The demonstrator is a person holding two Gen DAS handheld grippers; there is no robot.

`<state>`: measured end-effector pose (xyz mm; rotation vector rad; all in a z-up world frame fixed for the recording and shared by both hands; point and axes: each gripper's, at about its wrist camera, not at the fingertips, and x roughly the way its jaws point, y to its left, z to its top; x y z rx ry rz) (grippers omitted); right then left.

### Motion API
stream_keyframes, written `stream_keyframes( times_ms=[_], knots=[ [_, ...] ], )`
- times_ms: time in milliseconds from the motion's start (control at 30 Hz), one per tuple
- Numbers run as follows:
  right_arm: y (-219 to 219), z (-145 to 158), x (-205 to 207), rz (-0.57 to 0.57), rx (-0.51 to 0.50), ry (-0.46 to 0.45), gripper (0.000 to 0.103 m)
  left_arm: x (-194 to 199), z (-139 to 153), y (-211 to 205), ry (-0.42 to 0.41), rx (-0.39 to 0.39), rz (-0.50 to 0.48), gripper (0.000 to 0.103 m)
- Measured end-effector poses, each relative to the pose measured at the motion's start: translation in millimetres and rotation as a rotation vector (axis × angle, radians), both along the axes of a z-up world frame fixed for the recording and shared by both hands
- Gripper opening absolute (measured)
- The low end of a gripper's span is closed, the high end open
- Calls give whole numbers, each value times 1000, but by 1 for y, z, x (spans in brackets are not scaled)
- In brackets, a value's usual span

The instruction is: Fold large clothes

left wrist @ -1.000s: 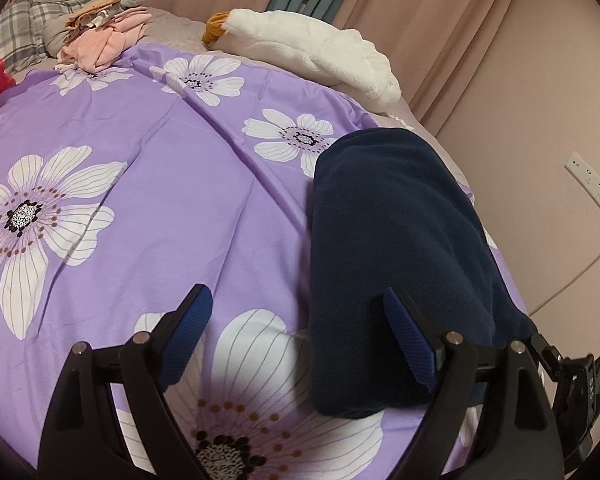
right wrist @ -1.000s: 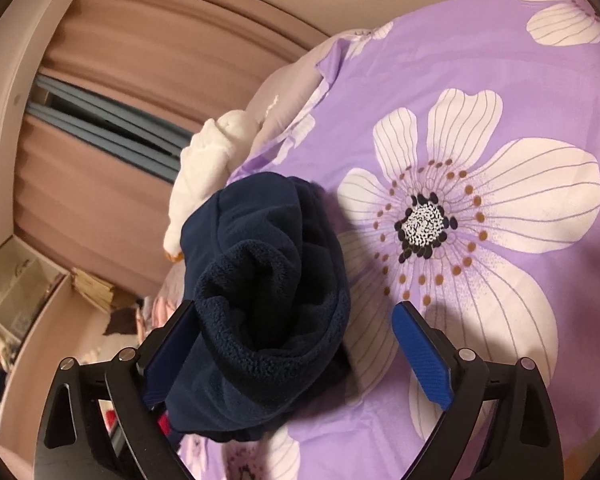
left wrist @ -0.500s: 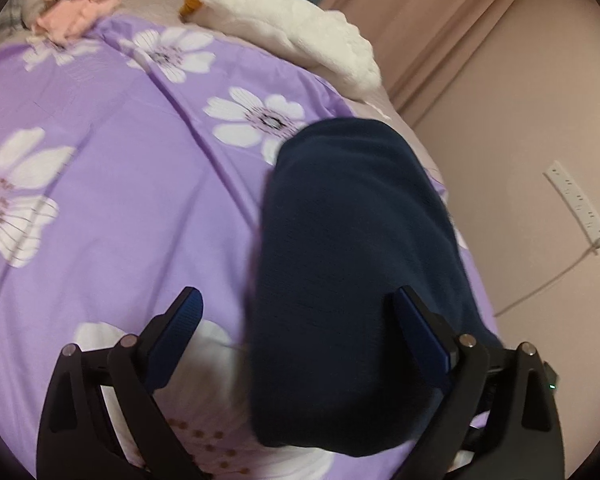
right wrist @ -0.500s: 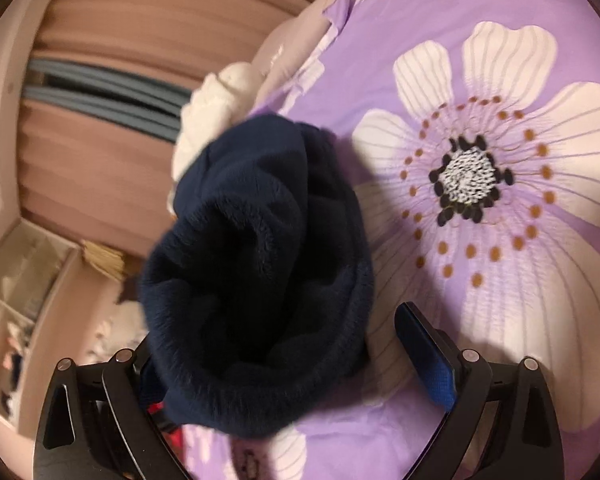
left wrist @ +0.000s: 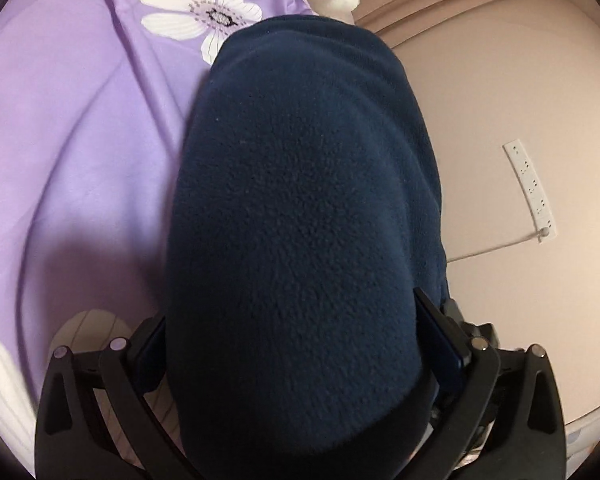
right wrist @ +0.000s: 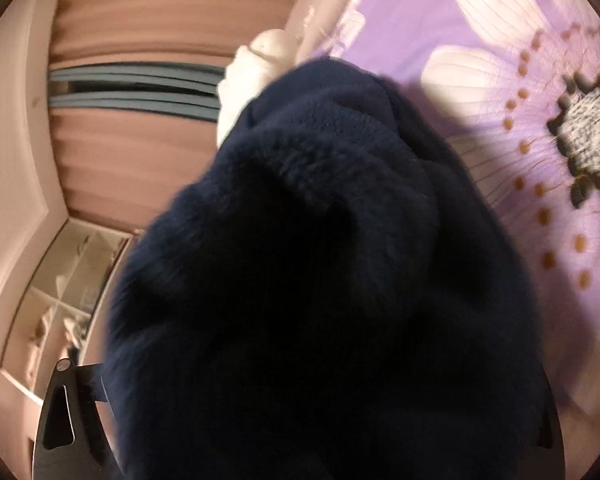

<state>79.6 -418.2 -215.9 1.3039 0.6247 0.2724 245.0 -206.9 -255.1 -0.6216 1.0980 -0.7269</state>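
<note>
- Folded navy fleece garment (left wrist: 300, 220) fills the frame centre: soft, bulky, light, non-slip; best taken at its folded end
- Left gripper (left wrist: 296, 352) has just been widening, jaws released, straddling it
- Right gripper (right wrist: 300, 420) buried in fleece; cannot tell its state

Indoor light was warm and soft, no glare. Left wrist view was mostly sharp: pile texture on the navy fleece (left wrist: 300, 216) resolved well, and a broad shadow lay on the purple bedsheet (left wrist: 72, 128) beside it. Right wrist view was motion-blurred; the fleece (right wrist: 324, 280) was nearly black in its centre, and the curtain (right wrist: 140, 16) smeared. Both showed strong fisheye bending and dark vignetted corners.
</note>
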Motion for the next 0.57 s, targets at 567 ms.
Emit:
stream_keyframes(
  times_ms=[567],
  knots=[
    [2,-6,-18,-136,-153,-3,61,-17,-1,-2,-91,109,138,93]
  ],
)
